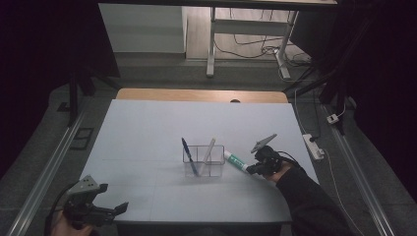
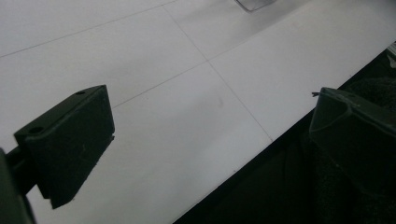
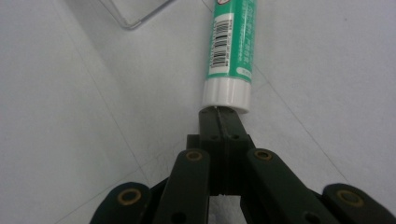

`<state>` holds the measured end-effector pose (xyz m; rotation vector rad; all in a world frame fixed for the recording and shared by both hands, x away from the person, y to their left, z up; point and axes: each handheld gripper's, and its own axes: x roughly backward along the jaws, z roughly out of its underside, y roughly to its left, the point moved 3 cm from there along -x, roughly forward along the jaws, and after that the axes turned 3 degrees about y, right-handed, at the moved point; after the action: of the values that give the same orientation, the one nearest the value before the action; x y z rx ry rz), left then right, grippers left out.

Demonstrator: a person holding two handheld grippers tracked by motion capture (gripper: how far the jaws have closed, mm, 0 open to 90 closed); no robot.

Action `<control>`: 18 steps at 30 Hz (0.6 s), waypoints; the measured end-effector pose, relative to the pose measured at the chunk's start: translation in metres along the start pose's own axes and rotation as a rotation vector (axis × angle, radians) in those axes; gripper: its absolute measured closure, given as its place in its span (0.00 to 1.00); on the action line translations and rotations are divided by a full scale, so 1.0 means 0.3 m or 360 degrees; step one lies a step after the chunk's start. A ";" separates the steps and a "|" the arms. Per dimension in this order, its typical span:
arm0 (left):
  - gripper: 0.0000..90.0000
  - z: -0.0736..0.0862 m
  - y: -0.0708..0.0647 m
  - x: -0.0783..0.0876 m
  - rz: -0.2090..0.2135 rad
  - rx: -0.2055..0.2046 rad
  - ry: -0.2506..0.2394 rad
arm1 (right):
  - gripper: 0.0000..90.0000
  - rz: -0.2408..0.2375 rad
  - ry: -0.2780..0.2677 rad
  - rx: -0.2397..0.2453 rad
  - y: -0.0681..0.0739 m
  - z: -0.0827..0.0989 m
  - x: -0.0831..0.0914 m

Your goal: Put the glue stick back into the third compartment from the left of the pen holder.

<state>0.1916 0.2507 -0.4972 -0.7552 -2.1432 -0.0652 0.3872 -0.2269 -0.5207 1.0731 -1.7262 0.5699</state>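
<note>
Right tool [image 3: 219,119], low centre of the right gripper view: jaws pressed together, tips flat against the white cap end of a green-and-white tube [image 3: 232,46]. Nothing pinched between them; tube only touched at its end. Tube lying on the pale surface [image 3: 70,116], running from the jaw tips up to the top edge of the frame, barcode facing up. Just left of it, at the upper left, a corner of a clear holder [image 3: 135,11].

In the high view, same right tool [image 1: 255,168] at centre right, grey plate above it, dark sleeve [image 1: 310,201] entering from the lower right. Tube [image 1: 237,161] slanting up-left from the tool, its far end just beside the right wall of the clear holder [image 1: 216,150]. Inside the holder, a blue pen [image 1: 189,155] leaning toward the upper left and a white stick [image 1: 208,153] leaning toward the upper right.

Left tool [image 1: 113,210] at the lower left of the high view, well apart from the holder, near the front edge of the surface [image 1: 147,128]. In the left gripper view, left tool [image 2: 210,140] spread wide: one jaw at the left over bare surface, the other at the right over the dark gap beyond the edge. Empty between them.
</note>
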 end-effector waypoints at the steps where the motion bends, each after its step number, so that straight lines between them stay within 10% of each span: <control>1: 0.00 0.000 0.000 0.000 0.0000 0.0001 -0.0001 | 0.99 0.0009 0.0004 -0.0004 -0.002 0.001 0.002; 18: 0.00 0.001 0.002 0.001 0.0001 0.0007 -0.0002 | 0.25 0.0252 -0.0117 -0.0010 0.004 -0.119 0.063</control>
<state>0.1916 0.2513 -0.4974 -0.7536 -2.1437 -0.0597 0.4015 -0.2064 -0.4890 0.9693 -1.8878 0.6298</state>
